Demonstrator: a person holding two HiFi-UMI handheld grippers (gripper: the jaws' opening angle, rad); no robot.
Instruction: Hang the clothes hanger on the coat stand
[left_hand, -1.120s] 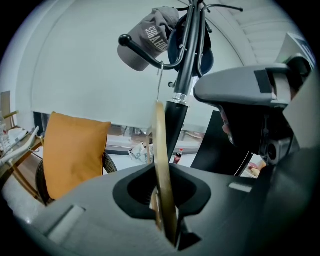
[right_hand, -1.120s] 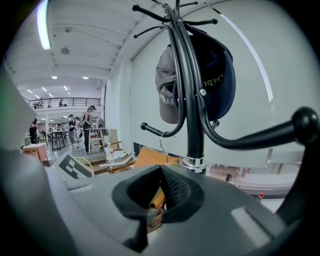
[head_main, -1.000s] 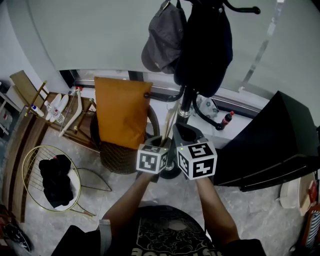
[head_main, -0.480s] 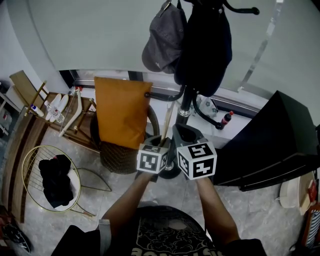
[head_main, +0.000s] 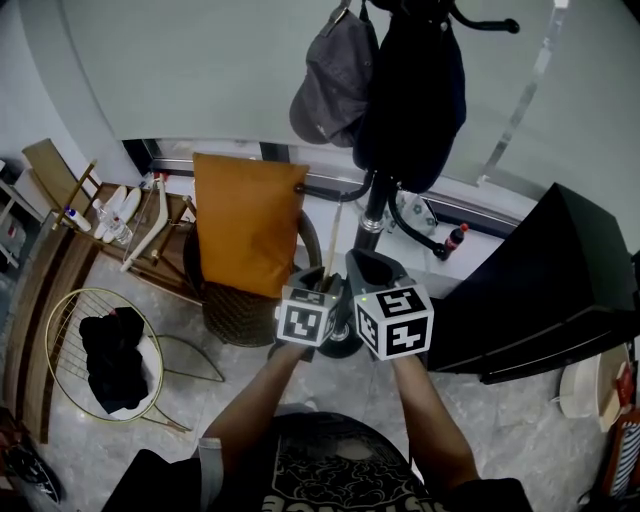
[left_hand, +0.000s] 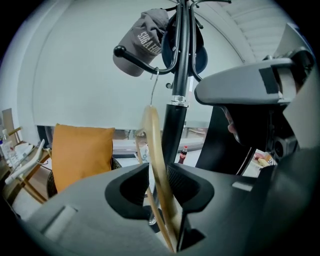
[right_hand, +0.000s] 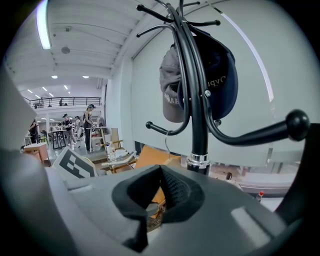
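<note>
Clothes hanger (left_hand: 154, 150) hooked on coat stand (left_hand: 181, 75).
Left gripper (left_hand: 157, 180) had just been opening round it (right gripper (right_hand: 161, 172) clenched, empty); a snag on withdrawal could unhook it.

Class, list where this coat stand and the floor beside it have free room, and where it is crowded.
Free: the stand's lower right arm, bare to its ball end; the floor between the wire basket and the wicker chair. Crowded: the top hooks, hung with a grey cap and a dark cap; the lower left arm carries the wooden hanger.
</note>
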